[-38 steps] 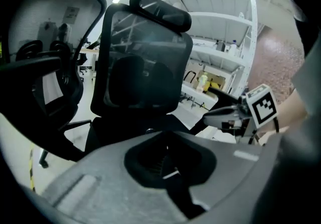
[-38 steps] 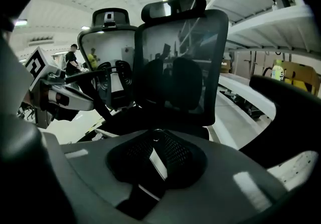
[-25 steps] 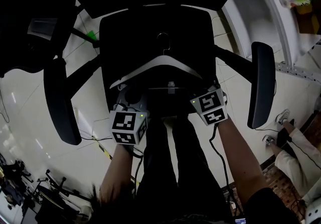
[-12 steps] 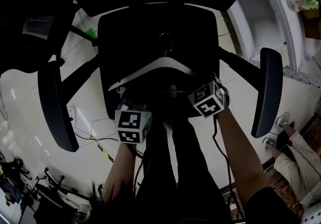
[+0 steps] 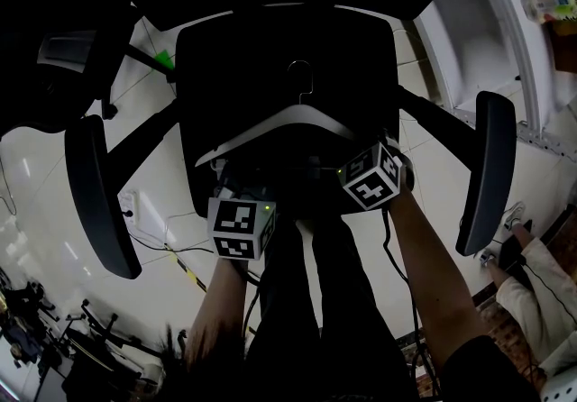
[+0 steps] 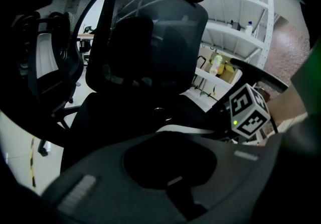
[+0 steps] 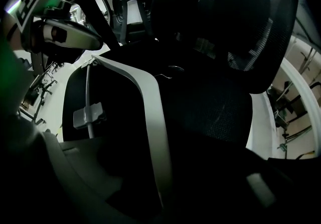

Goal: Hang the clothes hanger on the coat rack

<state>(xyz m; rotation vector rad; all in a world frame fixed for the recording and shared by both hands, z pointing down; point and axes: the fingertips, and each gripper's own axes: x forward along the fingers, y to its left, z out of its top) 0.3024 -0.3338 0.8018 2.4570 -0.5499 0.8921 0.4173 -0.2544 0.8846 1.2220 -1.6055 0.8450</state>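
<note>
Right claw is clamped on one arm of the white plastic clothes hanger, left claw seemingly (dim view) closed on the other, a two-ended hold at the black mesh office chair seat that should keep it level for lifting; coat rack not in view.

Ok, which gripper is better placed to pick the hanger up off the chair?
Right, probably. In the right gripper view the white hanger arm runs in between the jaws of the right gripper, while in the left gripper view it lies ahead of the left gripper, not between its jaws.
</note>
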